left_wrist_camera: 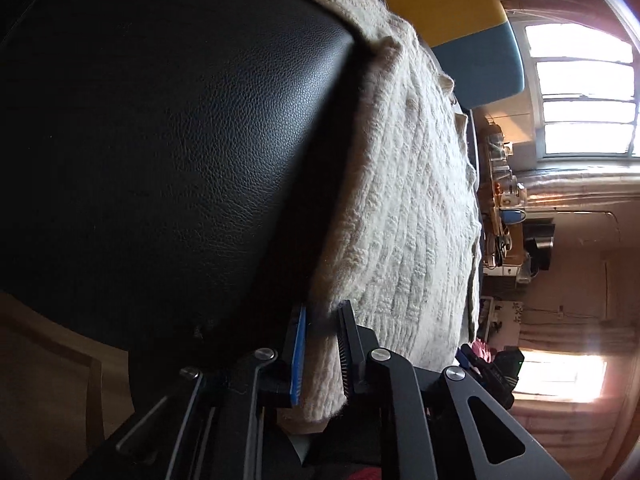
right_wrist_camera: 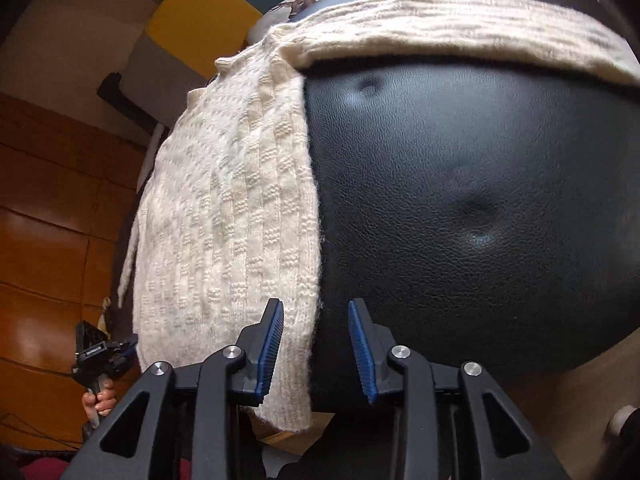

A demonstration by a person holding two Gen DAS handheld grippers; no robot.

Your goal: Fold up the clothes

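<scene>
A cream knitted sweater [left_wrist_camera: 400, 208] lies spread on a black leather seat [left_wrist_camera: 160, 140]. My left gripper [left_wrist_camera: 323, 306] is shut on the sweater's hem, and the knit fills the gap between its pads. In the right wrist view the sweater's body [right_wrist_camera: 224, 220] covers the left part of the seat [right_wrist_camera: 460, 200], and one sleeve [right_wrist_camera: 440, 20] stretches across the far side. My right gripper [right_wrist_camera: 315, 303] is open at the near edge, with the sweater's side edge lying between its fingers. The left gripper [right_wrist_camera: 104, 354], held by a hand [right_wrist_camera: 100, 398], shows at the sweater's left corner.
A yellow and blue padded panel [left_wrist_camera: 452, 4] stands beyond the seat. Bright windows [left_wrist_camera: 580, 88] and a cluttered shelf [left_wrist_camera: 504, 200] fill the room's far side. Brown wood panelling [right_wrist_camera: 52, 220] lies left of the seat, and a deer-print cushion [right_wrist_camera: 304, 0] sits behind it.
</scene>
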